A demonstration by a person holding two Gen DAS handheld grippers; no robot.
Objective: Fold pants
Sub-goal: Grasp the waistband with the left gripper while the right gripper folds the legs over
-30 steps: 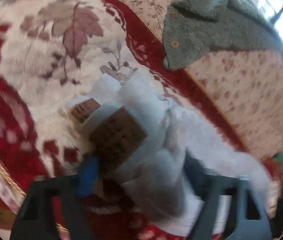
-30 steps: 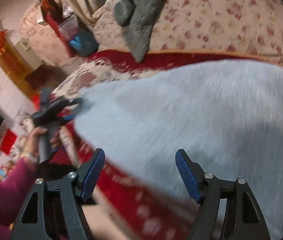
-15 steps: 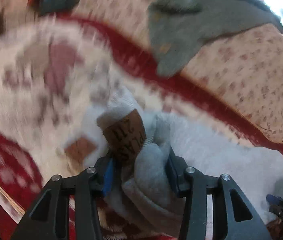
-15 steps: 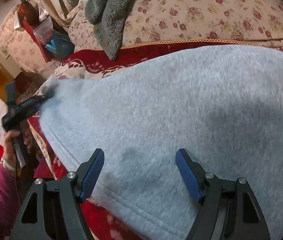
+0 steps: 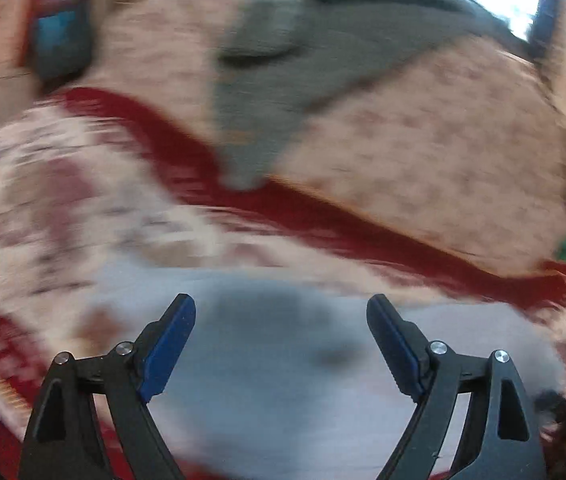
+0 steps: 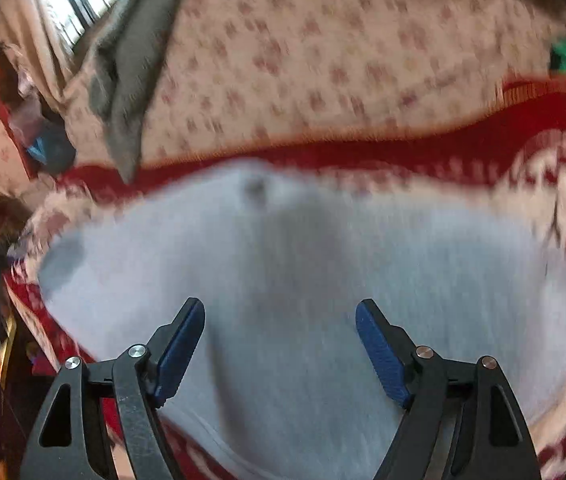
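Released half a second back: grey pants [image 5: 283, 380] no longer pinched at the tagged waistband, now lying spread on the red-and-cream blanket [image 5: 63, 200] just beneath the left gripper [image 5: 281, 344]. Fills the near half of both wrist views, a dark shadowed crease [image 6: 299, 232] running up its middle in the right view. Left fingers [image 5: 169, 340] opening wide, nothing between them but cloth lying below, untouched. Right gripper [image 6: 281, 344] likewise spreading a little, hovering over the pants with no hold. Both views heavily blurred, so edge alignment of the fold impossible to judge.

Risks from here, as a guess: fluffy blanket beneath may drag on the fabric, so any smoothing pass could bunch the layers and undo the fold. Grabbing blind in this blur may catch blanket pile along with the pants. Farther off, grey-green fleece garment [image 5: 283, 80] on the floral bedspread [image 5: 443, 140], well apart and no hazard.
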